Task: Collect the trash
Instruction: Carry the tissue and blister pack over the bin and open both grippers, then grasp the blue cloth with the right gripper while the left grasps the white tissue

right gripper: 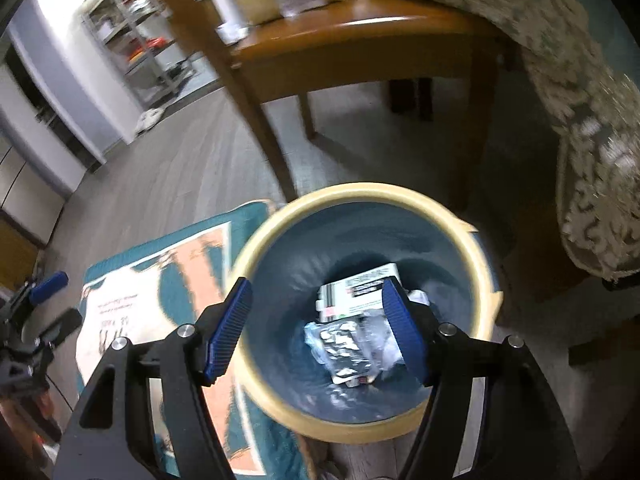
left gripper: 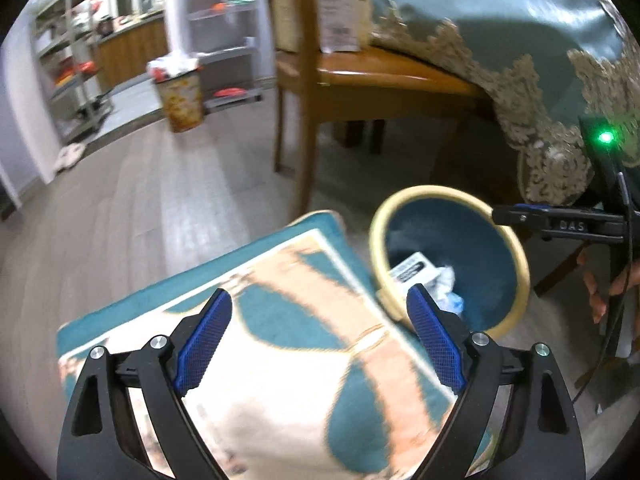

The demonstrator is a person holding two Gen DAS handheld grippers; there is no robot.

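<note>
The right tool (right gripper: 316, 320) is held wide and empty above the bin (right gripper: 256, 240) of trash (right gripper: 348, 340), while the left tool (left gripper: 320, 332) is spread wide over the mat (left gripper: 280, 320).

The bin (right gripper: 360, 312) stands on the floor directly below and ahead of the right gripper (right gripper: 320, 328), with a box (right gripper: 356, 288) and a blister pack (right gripper: 344, 344) lying in its bottom. A rug (left gripper: 280, 312) lies under the left gripper (left gripper: 320, 336), the bin just to that gripper's right. Beyond both tools stands a wooden chair (left gripper: 384, 76), and a tablecloth (left gripper: 540, 60) hangs down farther right.
</note>
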